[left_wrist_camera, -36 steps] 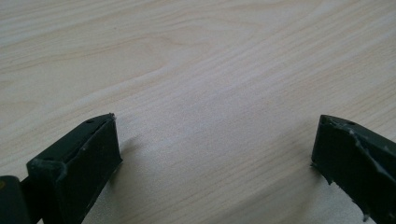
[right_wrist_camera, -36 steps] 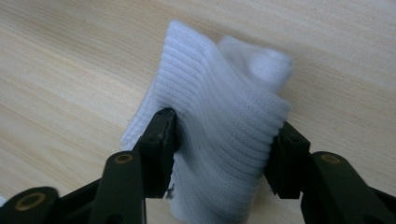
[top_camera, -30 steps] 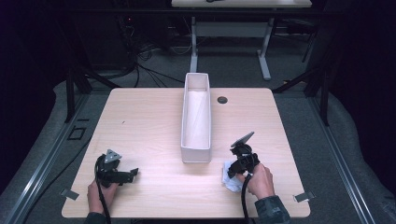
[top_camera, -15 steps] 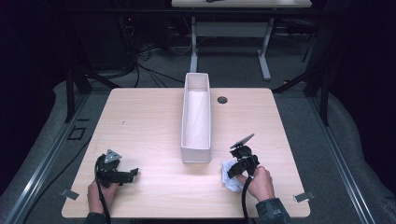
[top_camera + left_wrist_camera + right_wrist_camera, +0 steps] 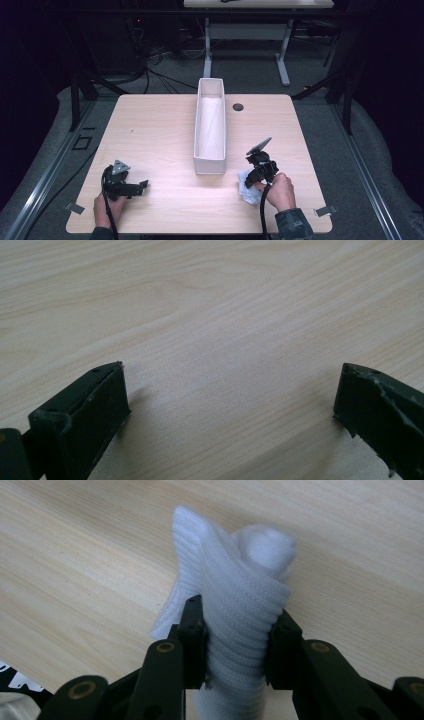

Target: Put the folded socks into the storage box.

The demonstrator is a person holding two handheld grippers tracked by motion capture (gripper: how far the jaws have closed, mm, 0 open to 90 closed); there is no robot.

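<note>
1. Right now the right tool (image 5: 235,645) is clamped on a white knitted cloth (image 5: 235,595), its jaws having just closed onto the bunched fabric; the ribbed cloth bulges up between and above the two pads.
2. From the high view, that same right tool (image 5: 252,176) sits low over the cloth (image 5: 248,186), which lies crumpled on the bench near its front right edge, just beside the near end of the long white bin (image 5: 210,125).
3. Over on the other side, the left tool (image 5: 230,400) has its jaws wide apart with nothing between them, only bare wood below; in the high view the left tool (image 5: 137,187) rests near the front left of the bench, well apart from the cloth.
4. As I judge it, the grip is done and the work is at an early stage: the cloth is not yet lifted clear of the wood, and if the bin is its goal, the carry and the release are left. The bin looks empty inside.
5. Underneath, the bench (image 5: 160,130) is pale wood grain with a small dark round port (image 5: 238,107) near its far edge.
6. Beyond it, the room is dim, with grey floor, loose cables and the white legs of another table (image 5: 250,40) behind.
</note>
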